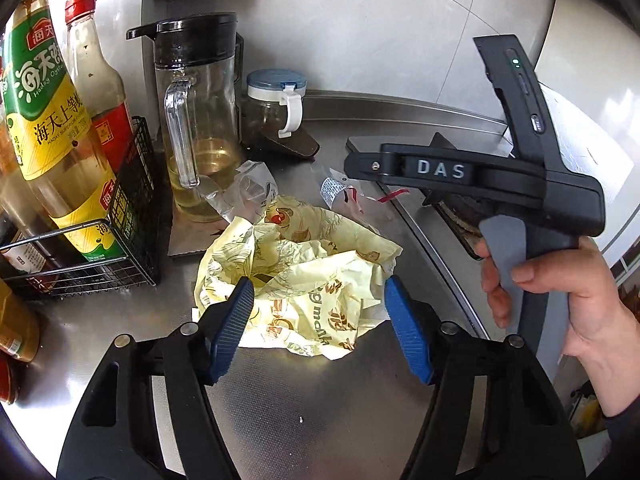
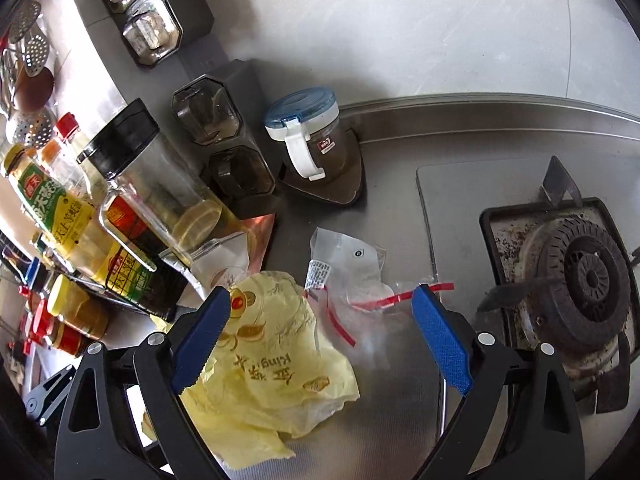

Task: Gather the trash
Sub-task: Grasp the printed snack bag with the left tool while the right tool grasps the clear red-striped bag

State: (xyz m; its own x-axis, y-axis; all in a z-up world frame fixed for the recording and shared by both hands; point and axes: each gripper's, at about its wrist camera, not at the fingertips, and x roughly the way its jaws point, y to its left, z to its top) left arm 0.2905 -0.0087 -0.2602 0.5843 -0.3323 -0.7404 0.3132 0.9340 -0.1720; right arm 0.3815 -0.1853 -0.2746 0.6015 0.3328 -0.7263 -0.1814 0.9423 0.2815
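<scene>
A crumpled yellow printed wrapper [image 1: 304,276] lies on the steel counter; it also shows in the right wrist view [image 2: 272,356]. My left gripper [image 1: 320,308] is open, its blue pads on either side of the wrapper's near edge. A clear plastic bag with red strips [image 2: 352,280] lies just beyond the wrapper; it also shows in the left wrist view [image 1: 340,192]. A second clear bag [image 1: 248,188] lies by the oil jug. My right gripper [image 2: 320,340] is open above the wrapper and the clear bag. Its body [image 1: 500,176] hangs at the right in the left wrist view.
A glass oil jug [image 1: 200,120], sauce bottles [image 1: 52,120] in a black wire rack [image 1: 132,216] and a blue-lidded jar [image 1: 276,104] stand at the back left. A gas burner [image 2: 584,280] sits at the right. Spice boxes [image 2: 224,148] hang on the wall.
</scene>
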